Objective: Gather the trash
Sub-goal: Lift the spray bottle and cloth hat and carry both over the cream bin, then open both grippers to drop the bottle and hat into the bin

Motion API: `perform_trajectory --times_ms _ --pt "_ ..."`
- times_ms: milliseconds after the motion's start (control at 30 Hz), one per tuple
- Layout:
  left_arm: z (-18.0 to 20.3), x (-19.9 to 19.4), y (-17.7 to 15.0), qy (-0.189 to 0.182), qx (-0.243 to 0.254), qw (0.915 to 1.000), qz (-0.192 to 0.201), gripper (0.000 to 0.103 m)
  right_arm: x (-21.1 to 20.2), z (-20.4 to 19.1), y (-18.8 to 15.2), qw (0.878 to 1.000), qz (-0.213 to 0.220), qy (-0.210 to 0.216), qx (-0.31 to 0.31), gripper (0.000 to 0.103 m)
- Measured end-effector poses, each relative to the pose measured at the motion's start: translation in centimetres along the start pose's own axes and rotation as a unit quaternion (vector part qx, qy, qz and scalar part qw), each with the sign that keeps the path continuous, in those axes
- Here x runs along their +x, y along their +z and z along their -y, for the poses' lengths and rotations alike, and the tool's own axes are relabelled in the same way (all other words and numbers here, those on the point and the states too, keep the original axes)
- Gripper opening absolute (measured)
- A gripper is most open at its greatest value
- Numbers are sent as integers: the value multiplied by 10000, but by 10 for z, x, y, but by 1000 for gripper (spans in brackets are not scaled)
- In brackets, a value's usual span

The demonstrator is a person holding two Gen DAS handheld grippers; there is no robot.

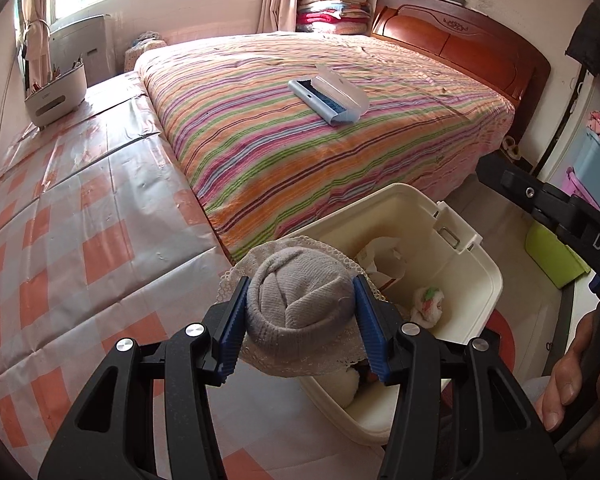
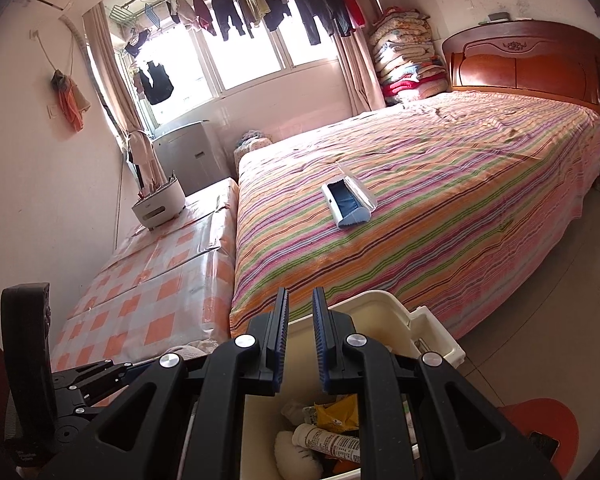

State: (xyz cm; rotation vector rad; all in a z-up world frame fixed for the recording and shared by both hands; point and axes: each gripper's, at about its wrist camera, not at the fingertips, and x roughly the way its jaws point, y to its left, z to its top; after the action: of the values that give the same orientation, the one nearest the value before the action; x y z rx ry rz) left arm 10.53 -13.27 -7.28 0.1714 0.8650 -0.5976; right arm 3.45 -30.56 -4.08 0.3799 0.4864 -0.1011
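The left gripper (image 1: 300, 312) has its blue ribbed pads pressed against both sides of a rolled grey knitted sock with a lace-trimmed cuff (image 1: 300, 300), held over the near rim of the cream plastic bin (image 1: 488, 276). Judged from this, the step in hand is the drop: carry the bundle further in over the bin's open middle before spreading the jaws, since the loose lace hangs close to the rim and could snag there. Inside the bin lie crumpled white paper (image 1: 384, 256) and a wadded tissue with red and green print (image 1: 428, 300).

The right gripper (image 2: 300, 320) hovers above the same bin, its jaws narrowly apart and holding nothing; it should stay clear of the sock's fall. Beyond the bin, on the striped bedspread (image 1: 300, 128), rests a pale blue and white lint brush (image 1: 328, 96), well apart from the bin.
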Motion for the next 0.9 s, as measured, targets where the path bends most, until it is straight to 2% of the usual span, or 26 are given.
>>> perform_trajectory --times_ms 233,267,300,367,600,700,733,800,833,867,900 --pt "34 12 7 -251 178 9995 -115 52 -13 21 4 9992 217 -76 337 13" --pt "38 14 8 -236 210 9994 -105 57 -15 25 5 9989 243 -90 387 13" --pt "43 14 8 -204 253 9994 -70 69 -16 29 6 9986 265 -86 456 13" --pt "50 11 10 -98 331 9994 61 83 -20 36 6 9978 316 -89 576 13" --pt "55 4 12 171 363 9990 179 87 -24 48 3 9964 340 -141 765 13" --pt "46 -4 8 393 179 9989 200 88 -26 48 1 9964 323 -266 735 14" --pt "43 -8 6 475 103 9986 215 88 -27 47 0 9963 302 -287 758 17" --pt "34 -18 2 655 -72 9975 244 88 -29 44 -3 9961 240 -284 795 50" --pt "29 -24 -1 731 -167 9968 277 89 -31 40 -5 9960 225 -327 796 78" --pt "24 -30 -3 806 -263 9959 312 91 -34 36 -8 9958 245 -377 793 83" --pt "20 -37 -6 877 -346 9949 352 92 -38 31 -11 9962 271 -340 749 83"
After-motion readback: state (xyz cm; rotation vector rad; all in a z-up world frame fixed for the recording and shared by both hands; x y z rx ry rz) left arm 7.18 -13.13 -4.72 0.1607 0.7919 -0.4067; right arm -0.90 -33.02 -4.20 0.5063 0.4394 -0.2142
